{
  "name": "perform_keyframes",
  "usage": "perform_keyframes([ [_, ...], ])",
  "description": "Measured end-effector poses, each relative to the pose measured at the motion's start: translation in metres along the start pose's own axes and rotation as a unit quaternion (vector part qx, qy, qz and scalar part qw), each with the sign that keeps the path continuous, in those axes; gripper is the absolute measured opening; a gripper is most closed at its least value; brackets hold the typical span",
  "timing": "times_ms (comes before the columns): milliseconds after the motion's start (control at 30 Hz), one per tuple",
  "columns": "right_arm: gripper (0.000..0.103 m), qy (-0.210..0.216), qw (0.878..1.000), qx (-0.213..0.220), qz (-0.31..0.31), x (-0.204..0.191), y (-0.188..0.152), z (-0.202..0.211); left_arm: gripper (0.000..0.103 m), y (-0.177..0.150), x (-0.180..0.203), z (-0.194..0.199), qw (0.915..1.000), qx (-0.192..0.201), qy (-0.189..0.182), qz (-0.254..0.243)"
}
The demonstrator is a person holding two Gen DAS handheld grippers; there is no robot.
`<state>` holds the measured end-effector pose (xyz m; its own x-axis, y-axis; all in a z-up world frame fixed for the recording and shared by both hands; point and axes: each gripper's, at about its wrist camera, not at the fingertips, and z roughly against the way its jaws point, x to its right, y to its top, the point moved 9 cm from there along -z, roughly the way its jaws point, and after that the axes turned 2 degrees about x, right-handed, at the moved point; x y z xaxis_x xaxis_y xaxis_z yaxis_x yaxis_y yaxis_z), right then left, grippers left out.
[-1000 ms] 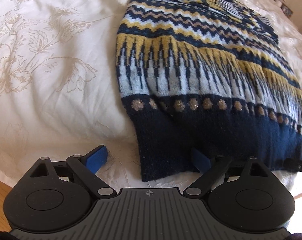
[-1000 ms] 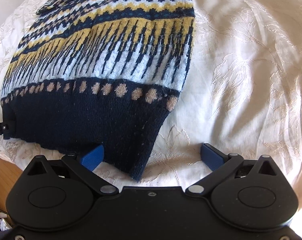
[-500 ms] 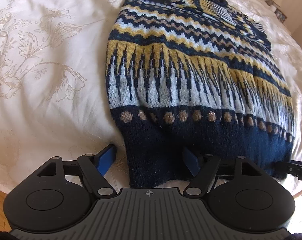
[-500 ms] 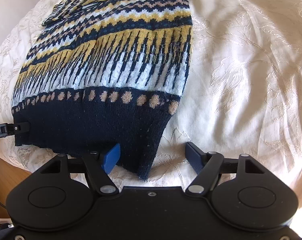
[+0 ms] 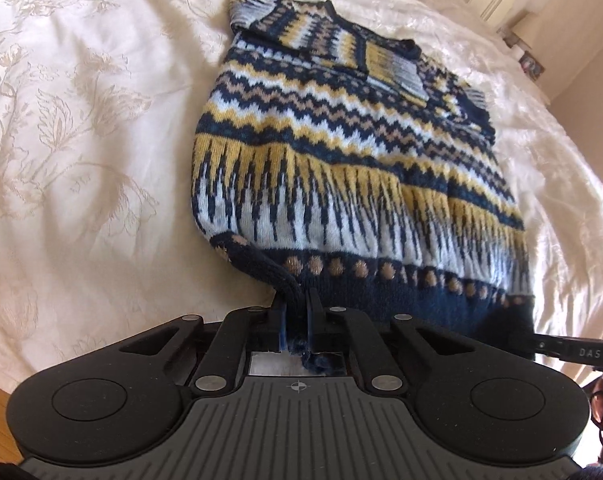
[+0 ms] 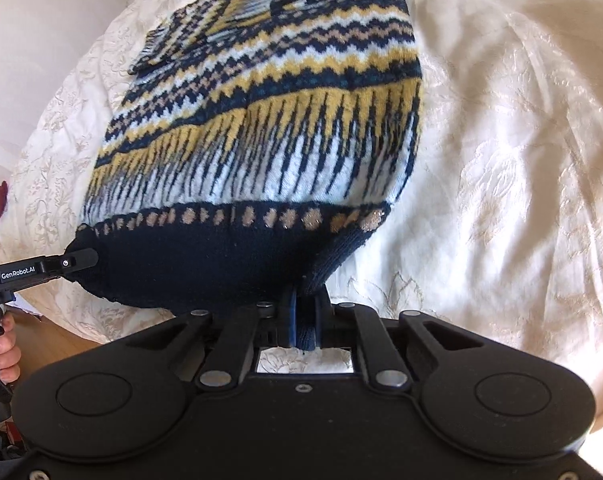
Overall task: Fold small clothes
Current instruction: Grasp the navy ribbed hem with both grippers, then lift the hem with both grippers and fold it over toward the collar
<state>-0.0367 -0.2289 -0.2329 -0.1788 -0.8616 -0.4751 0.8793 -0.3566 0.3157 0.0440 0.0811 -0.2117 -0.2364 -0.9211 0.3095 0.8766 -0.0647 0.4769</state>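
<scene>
So I have the sweater [image 5: 341,168] lying flat on the cream bedspread [image 5: 81,140], neck end far from me, hem nearest. My left gripper [image 5: 295,312] is pinched down on the navy hem at the left corner, with a tuft of knit bunched between the jaws, and my right gripper [image 6: 303,316] is clamped the same way on the right corner; both corners are lifted slightly off the cover. Sleeves look already tucked across the chest (I think, though the far end is small and warped by the lens). By my reckoning, the grasp is done and the main fold is not: the hem has yet to be carried up toward the collar and laid down. Thick knit may sag in the middle between my two grips.
</scene>
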Motion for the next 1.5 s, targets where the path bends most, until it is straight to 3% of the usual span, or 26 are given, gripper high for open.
perform_keyframes([
  [267,0.014,0.021,0.997,0.076,-0.016,-0.011,0.058,0.047,0.008,0.063,0.003,0.027,0.9976,0.059,-0.023,0.028],
  [467,0.013,0.027,0.991,0.132,-0.022,-0.022,0.117,0.061,0.002,0.133,0.009,0.036,0.9921,0.119,-0.028,0.026],
  [567,0.005,0.032,0.987,0.159,-0.024,-0.029,0.149,0.061,0.002,0.173,0.010,0.032,0.9888,0.144,-0.032,0.018],
  [733,0.005,0.020,0.985,0.168,-0.028,-0.030,0.195,0.044,0.003,0.209,0.013,0.012,0.9887,0.143,-0.017,-0.043],
  [800,0.012,0.013,0.986,0.164,-0.015,-0.029,0.202,0.038,0.004,0.206,0.013,0.004,0.9892,0.127,-0.012,-0.072],
  [933,0.018,0.001,0.992,0.130,0.007,-0.021,0.192,0.024,0.027,0.175,0.009,-0.011,0.9911,0.075,-0.018,-0.108],
  [967,0.023,-0.004,0.993,0.119,0.016,-0.019,0.187,0.020,0.027,0.166,0.008,-0.013,0.9912,0.063,-0.020,-0.115],
  [1067,0.056,-0.006,0.996,0.079,0.044,-0.015,0.169,0.004,0.027,0.136,0.002,-0.016,0.9903,0.022,-0.014,-0.136],
  [1100,0.060,-0.004,0.996,0.066,0.055,-0.015,0.163,-0.001,0.028,0.126,-0.001,-0.016,0.9894,0.009,-0.011,-0.145],
  [1300,0.067,-0.006,0.986,0.001,0.165,-0.026,0.135,-0.036,0.029,0.088,-0.010,-0.004,0.9876,-0.017,0.002,-0.156],
  [1367,0.068,-0.010,0.979,-0.012,0.204,-0.030,0.130,-0.047,0.038,0.081,-0.013,-0.001,0.9888,-0.020,0.003,-0.148],
  [1500,0.067,-0.011,0.970,-0.035,0.241,-0.034,0.127,-0.063,0.042,0.071,-0.015,0.004,0.9902,-0.022,0.003,-0.138],
])
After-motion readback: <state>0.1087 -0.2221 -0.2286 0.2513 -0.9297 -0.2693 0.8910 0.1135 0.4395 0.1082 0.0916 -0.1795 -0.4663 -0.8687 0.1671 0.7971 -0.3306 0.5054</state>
